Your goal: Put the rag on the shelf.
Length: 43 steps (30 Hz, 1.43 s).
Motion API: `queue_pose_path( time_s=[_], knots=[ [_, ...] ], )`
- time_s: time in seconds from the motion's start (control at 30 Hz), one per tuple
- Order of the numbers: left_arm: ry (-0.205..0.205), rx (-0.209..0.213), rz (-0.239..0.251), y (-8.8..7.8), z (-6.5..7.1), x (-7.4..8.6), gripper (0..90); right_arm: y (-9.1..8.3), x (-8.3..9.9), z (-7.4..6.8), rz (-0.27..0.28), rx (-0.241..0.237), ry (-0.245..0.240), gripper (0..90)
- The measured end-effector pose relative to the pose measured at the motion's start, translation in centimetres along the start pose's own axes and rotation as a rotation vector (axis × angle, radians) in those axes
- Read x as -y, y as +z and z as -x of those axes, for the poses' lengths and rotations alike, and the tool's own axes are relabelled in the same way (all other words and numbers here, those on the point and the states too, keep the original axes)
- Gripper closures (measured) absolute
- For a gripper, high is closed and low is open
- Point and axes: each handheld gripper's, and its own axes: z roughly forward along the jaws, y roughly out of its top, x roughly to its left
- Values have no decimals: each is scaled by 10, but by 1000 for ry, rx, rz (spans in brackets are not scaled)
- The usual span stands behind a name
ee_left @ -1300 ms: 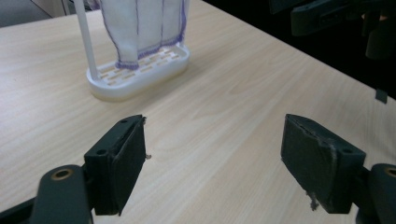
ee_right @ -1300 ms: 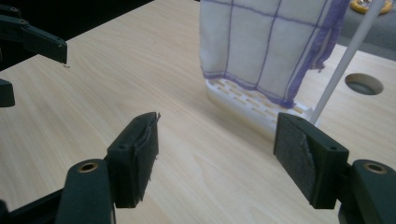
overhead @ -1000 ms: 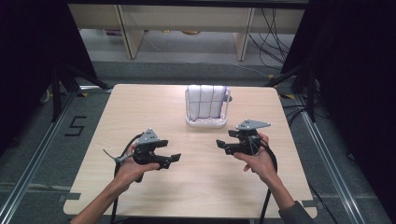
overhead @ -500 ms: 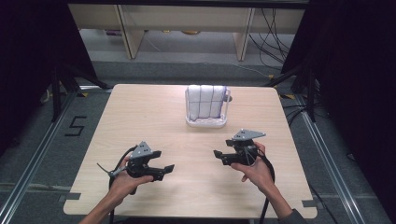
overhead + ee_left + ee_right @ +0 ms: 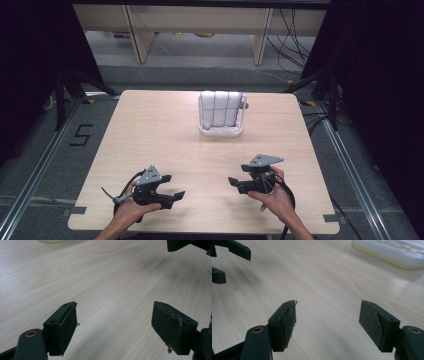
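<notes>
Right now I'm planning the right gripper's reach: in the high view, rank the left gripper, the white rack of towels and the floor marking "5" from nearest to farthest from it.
1. left gripper: beside the right gripper, along the table's near edge.
2. white rack of towels: farther back, mid-table.
3. floor marking "5": off the table, far left.

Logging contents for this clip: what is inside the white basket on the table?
The white basket holds folded white towels standing upright; whatever lies beneath them is covered.
</notes>
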Motion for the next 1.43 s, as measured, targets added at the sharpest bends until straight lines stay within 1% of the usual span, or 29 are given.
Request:
queue_pose_path(
  time_s=[0.03,0.07,0.1,0.13,0.17,0.2,0.23,0.27,0.3,0.37,0.4,0.5,0.53,0.57,0.6,0.63,0.67,0.7,0.73,0.8,0.9,0.93,1.0,1.13,1.27,1.3,1.37,1.4,1.43],
  knots=[
    [-1,5,-4,-1,1,1,204,0,1,0,14,4,-14,300],
    [-2,0,-4,-1,3,2,204,-2,3,-1,3,1,-11,293],
    [3,-3,-6,-1,4,3,204,-2,4,-2,12,3,-13,290],
    [-3,0,-1,-1,6,5,203,-3,6,-5,0,-4,11,286],
    [-8,2,12,-1,7,6,203,-4,8,-3,1,0,-9,280],
    [2,3,-7,-3,7,7,203,-4,10,-4,5,1,-5,277],
    [-6,-5,-10,-3,10,8,203,-5,13,-7,-10,-8,26,274],
    [3,-2,-3,-3,11,9,203,-5,15,-6,-8,-8,6,261],
    [1,-3,-11,-2,12,10,203,-5,18,-7,-7,-26,4,241],
    [-2,-2,-11,0,15,13,203,-7,21,-8,-9,-25,1,235],
    [3,7,-20,0,17,14,203,-8,23,-10,-7,-24,3,224],
    [24,8,-32,-1,22,15,198,-13,29,-13,-3,-41,-1,204],
    [29,17,-28,-1,23,15,196,-14,31,-16,-15,-51,25,191],
    [35,6,-30,-2,24,16,195,-15,34,-17,-23,-51,23,179],
    [30,8,-31,-2,26,16,194,-15,37,-16,-27,-45,-3,175],
    [26,4,-19,-2,27,18,193,-15,39,-17,-34,-42,-5,176],
    [29,15,-38,-3,27,18,190,-15,42,-17,-39,-44,-18,175],
    [22,12,-32,-2,28,19,188,-16,44,-19,-48,-43,-15,175],
    [36,17,-35,-2,28,20,186,-16,46,-20,-43,-45,-7,174],
    [49,26,-50,0,28,21,183,-16,49,-22,-58,-46,-15,170],
    [48,20,-49,1,28,21,175,-15,50,-25,-73,-36,-29,170],
    [37,13,-45,1,28,21,170,-15,51,-26,-77,-36,-30,170],
    [32,20,-49,2,26,22,160,-14,51,-26,-81,-37,-46,169],
    [68,25,-65,2,26,22,150,-13,51,-26,-90,-31,-47,167],
    [63,27,-60,3,27,22,148,-12,51,-27,-93,-27,-49,167],
    [71,22,-66,3,26,21,148,-12,51,-27,-91,-26,-52,167],
    [64,10,-62,3,25,22,148,-12,51,-28,-106,-32,-39,167],
    [73,3,-74,3,23,21,148,-11,51,-27,-98,-36,-55,167],
    [63,11,-74,2,23,21,148,-11,51,-27,-98,-43,-60,167]
  ],
)
